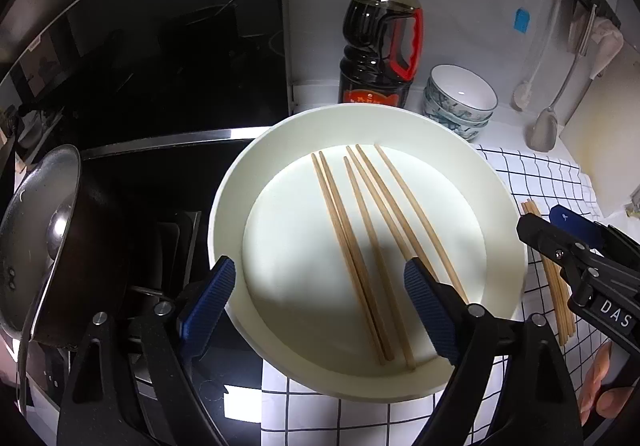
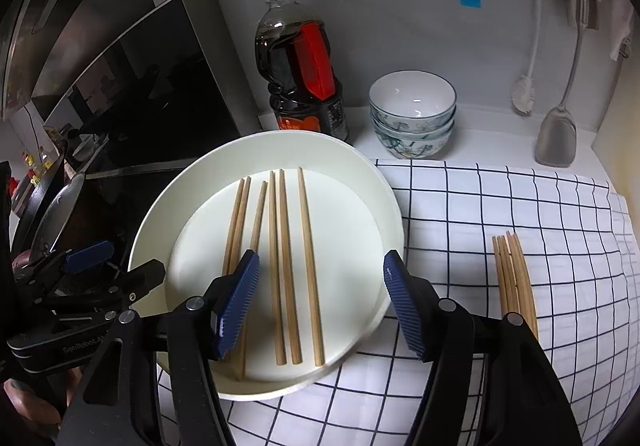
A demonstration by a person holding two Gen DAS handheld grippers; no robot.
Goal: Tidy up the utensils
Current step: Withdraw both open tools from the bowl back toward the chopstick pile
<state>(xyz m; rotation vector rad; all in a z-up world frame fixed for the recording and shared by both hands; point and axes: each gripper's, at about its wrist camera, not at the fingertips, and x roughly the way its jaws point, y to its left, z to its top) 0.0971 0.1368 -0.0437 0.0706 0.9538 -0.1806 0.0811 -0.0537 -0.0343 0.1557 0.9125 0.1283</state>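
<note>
Both blue fingers (image 1: 214,300) of the left gripper (image 1: 320,298) are spread wide apart and hold nothing. From the left camera they hang over the near edge of the white plate (image 1: 240,182). One finger sits outside the plate's left rim and the other is above the loose chopsticks (image 1: 362,234). Six sticks lie flat in the plate, pointing from near to far. More sticks (image 1: 554,278) lie bunched on the checked cloth (image 1: 532,182) by the plate's right side, maybe so they stay together.

From the right camera, the right gripper (image 2: 320,300) is wide open too, and empty. Its fingers (image 2: 236,302) hover over the near half of the plate (image 2: 380,182), just above the sticks (image 2: 286,258). I think it is getting ready to pick one up. The neat bundle (image 2: 514,274) rests near the right edge of the cloth (image 2: 500,190). A sauce bottle (image 2: 300,62) and stacked bowls (image 2: 412,114) stand at the back of the surface, out of the way.
</note>
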